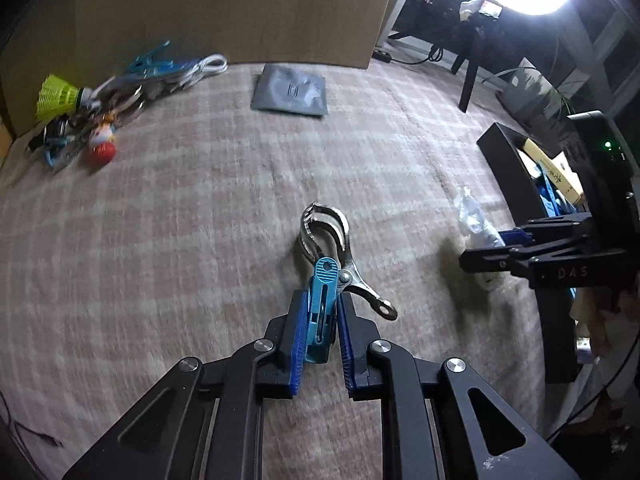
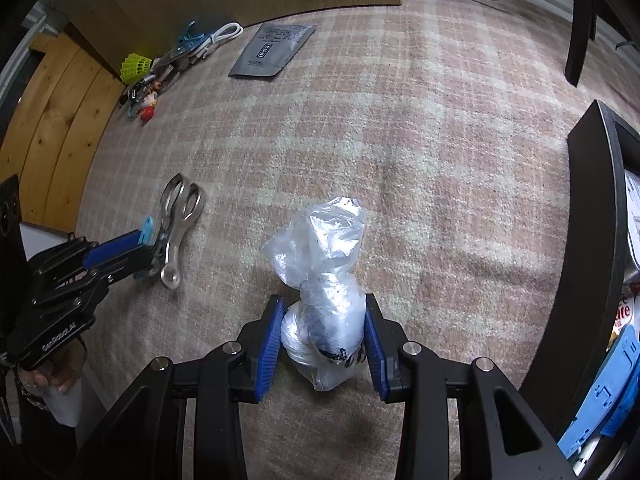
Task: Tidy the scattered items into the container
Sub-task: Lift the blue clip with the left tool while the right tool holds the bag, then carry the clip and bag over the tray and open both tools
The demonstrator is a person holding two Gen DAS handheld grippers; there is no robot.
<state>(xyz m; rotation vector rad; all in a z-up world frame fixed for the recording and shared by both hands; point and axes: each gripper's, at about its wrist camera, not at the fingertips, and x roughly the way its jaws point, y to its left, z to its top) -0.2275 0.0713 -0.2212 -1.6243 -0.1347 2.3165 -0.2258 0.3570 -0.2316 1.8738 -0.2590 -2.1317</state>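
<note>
Gripping a blue clothes peg between its blue pads, your left gripper is closed on the peg just above the checked blanket. A metal clamp lies on the blanket right beside the peg; whether the two touch you cannot tell. Your right gripper is clamped on a crumpled clear plastic bag, both pads pressing its lower part. The black container stands near the right gripper, at the blanket's right edge, already holding a few things. Far off by the cardboard box lie a grey packet and a pile with a yellow shuttlecock, a white cable and other small bits.
</note>
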